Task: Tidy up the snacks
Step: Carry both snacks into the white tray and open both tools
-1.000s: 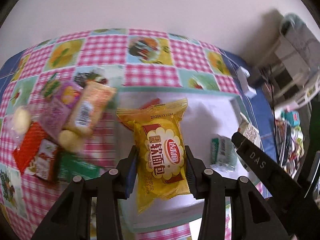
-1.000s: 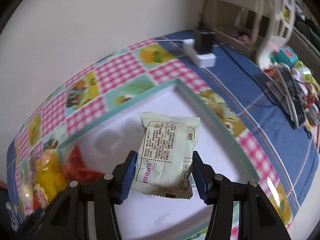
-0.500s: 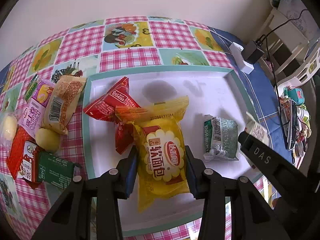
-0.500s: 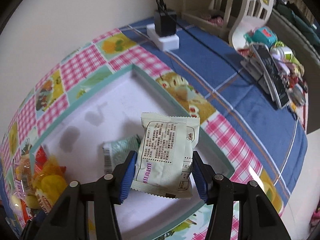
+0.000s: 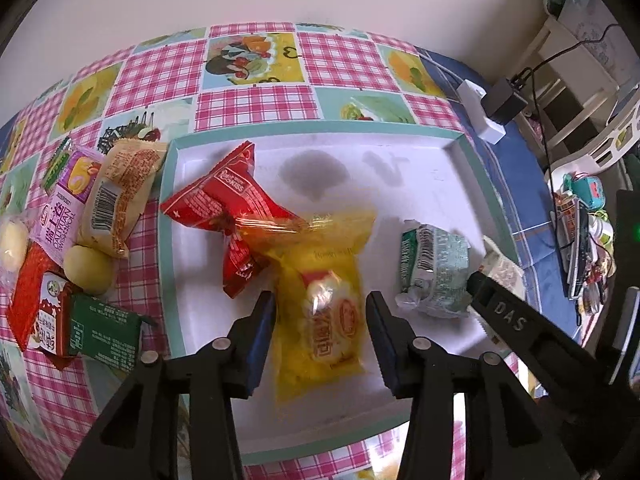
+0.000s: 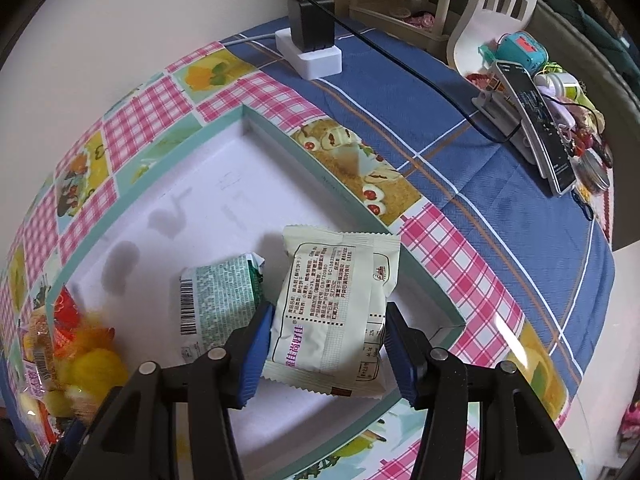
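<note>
A white tray with a teal rim lies on the checkered cloth. In it lie a red packet and a green-and-white packet. My left gripper hangs over the tray and its jaws are opening. The yellow bread packet sits blurred between them, free of both pads, with its top over the red packet. My right gripper is shut on a pale cream packet above the tray's right corner, beside the green-and-white packet.
Several loose snacks lie piled on the cloth left of the tray. A white power strip with a black charger and its cable sit behind the tray. A phone stand and small clutter crowd the far right. A wall is close behind.
Both grippers came down over the tray, then stopped. The left jaws widened and the yellow packet, sharp and gripped before, now shows blurred and lower. The right still holds its packet.
</note>
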Demonstrator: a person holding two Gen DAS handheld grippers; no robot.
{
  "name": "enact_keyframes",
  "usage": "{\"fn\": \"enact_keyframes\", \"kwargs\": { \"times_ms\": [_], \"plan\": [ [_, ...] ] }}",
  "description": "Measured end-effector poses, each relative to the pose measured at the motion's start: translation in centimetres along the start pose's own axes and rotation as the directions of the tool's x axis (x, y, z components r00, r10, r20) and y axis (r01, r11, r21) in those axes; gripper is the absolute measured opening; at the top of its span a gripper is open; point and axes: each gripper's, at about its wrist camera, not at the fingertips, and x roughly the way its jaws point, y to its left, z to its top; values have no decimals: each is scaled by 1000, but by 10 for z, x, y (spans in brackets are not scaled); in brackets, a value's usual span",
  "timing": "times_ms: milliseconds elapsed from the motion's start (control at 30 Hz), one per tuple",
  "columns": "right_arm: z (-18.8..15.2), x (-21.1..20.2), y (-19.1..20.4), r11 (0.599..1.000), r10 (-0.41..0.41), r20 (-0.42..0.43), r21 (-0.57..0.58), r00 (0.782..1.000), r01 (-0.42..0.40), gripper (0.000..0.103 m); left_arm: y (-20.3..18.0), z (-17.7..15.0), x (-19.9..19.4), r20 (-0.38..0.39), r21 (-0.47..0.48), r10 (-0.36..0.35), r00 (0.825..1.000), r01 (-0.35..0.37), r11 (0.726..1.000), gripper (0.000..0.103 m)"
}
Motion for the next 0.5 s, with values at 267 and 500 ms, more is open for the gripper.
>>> {"fn": "enact_keyframes", "kwargs": {
  "times_ms": [267,500],
  "plan": [
    [0,0,2,1000,7,-3,-8,1000,-7,58,1,3,-14,23,0,-4,1000,4,1000,49],
    [-1,-3,3,1000,-3,19,-27,1000,3,67,18,7,-25,61,-64,43,997,-39,997,60]
  ]
}}
